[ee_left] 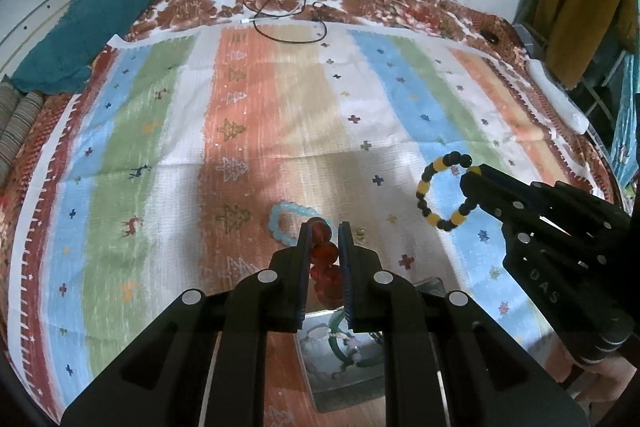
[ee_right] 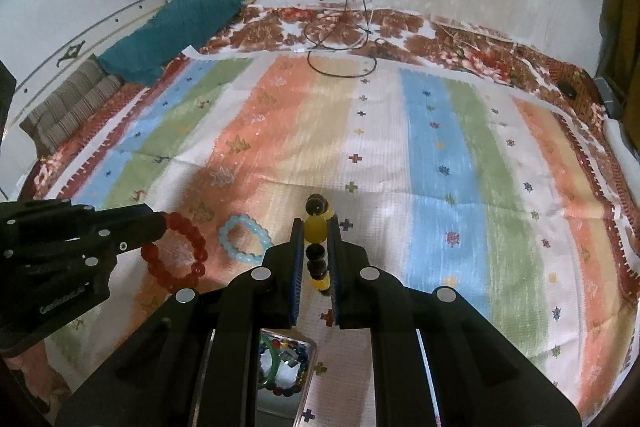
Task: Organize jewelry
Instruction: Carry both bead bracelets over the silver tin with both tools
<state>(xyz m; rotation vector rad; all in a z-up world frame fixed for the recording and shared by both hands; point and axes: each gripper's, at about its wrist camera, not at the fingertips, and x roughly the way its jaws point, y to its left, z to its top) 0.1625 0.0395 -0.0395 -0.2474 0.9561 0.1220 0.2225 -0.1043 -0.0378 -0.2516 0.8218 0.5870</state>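
while both grippers hang above the striped cloth (ee_left: 280,131), three beaded bracelets show outside the tray and more lie inside it. the left gripper (ee_left: 325,243) has its two fingers pressed together on a red bracelet (ee_left: 326,259), one bracelet only; in the left wrist view its beads run in a line between the pads, from the fingertips back toward the camera, so the ring stands edge-on and its long axis follows the fingers. in the right wrist view the same red bracelet (ee_right: 176,251) shows as an open loop hanging off the tip of that gripper at the left side of the scene. the right gripper (ee_right: 316,247) pinches a black-and-yellow bracelet (ee_right: 316,239) the same way, beads stacked along the slot between the fingers, with a dark bead sticking out past the tips on the far side. from the left wrist view that black-and-yellow bracelet (ee_left: 444,191) is a round loop held at its right edge by the right gripper (ee_left: 470,187), the loop facing the camera and lying to the left of the fingertips. one pale blue bracelet (ee_left: 296,225) lies flat on the cloth, ungripped, between the two grippers and just beyond the left fingertips. a single tray (ee_right: 310,347) sits nearest the camera, under the gripper bodies, holding a green bangle (ee_right: 268,379) and at least one string of mixed-colour beads; the count there cannot be told.
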